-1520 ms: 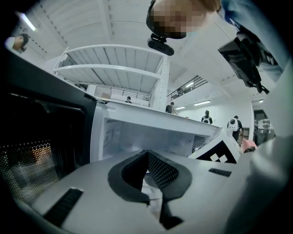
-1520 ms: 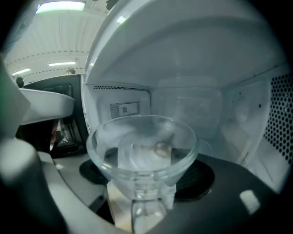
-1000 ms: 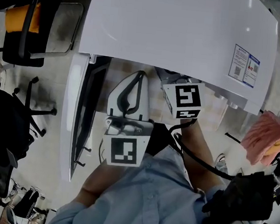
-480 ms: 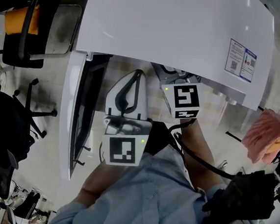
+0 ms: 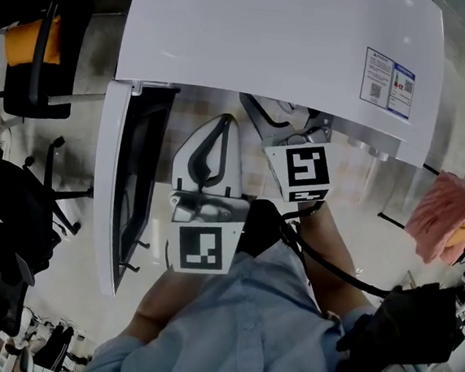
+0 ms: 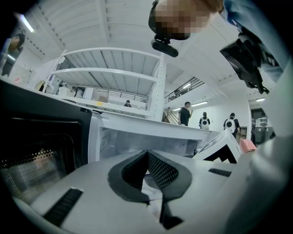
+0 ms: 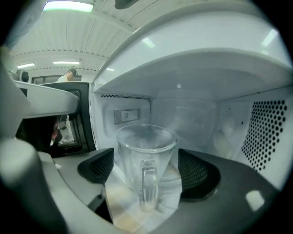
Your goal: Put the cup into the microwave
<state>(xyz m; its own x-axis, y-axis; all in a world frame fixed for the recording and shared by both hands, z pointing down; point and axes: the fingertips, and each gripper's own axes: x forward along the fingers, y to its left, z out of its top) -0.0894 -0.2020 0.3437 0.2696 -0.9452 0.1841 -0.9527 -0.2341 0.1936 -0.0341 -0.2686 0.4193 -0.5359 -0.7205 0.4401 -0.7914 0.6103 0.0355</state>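
Since the cup [image 7: 146, 155] stands upright inside the microwave [image 5: 279, 46], between the jaws of the right gripper [image 7: 146, 172] with its handle turned back toward us, we judge the placing all but done. Those jaws have just been opening and are now apart. A pad sits just beside each wall of the glass with a sliver of room showing, so we read the cup as let go, not clamped. Its foot is blurred through the glass. It seems to rest on the cavity floor just inside the mouth, though we cannot be sure. The handle-back pose makes sense to us: the pads get the smooth sides and the handle is clear of both.

Ahead of the jaws the cavity [image 7: 192, 114] runs deep and bare. Its perforated wall [image 7: 268, 132] lies off to their right and the roof is well above the rim. We think the safest way out is straight back along the jaws, since sideways drift would knock a pad against the glass.

The door [image 5: 131, 179] hangs open to the left of both grippers. The left gripper [image 6: 147, 164] hovers beside it, outside the mouth, its jaws together on nothing. In our view it is well placed to swing the door shut.
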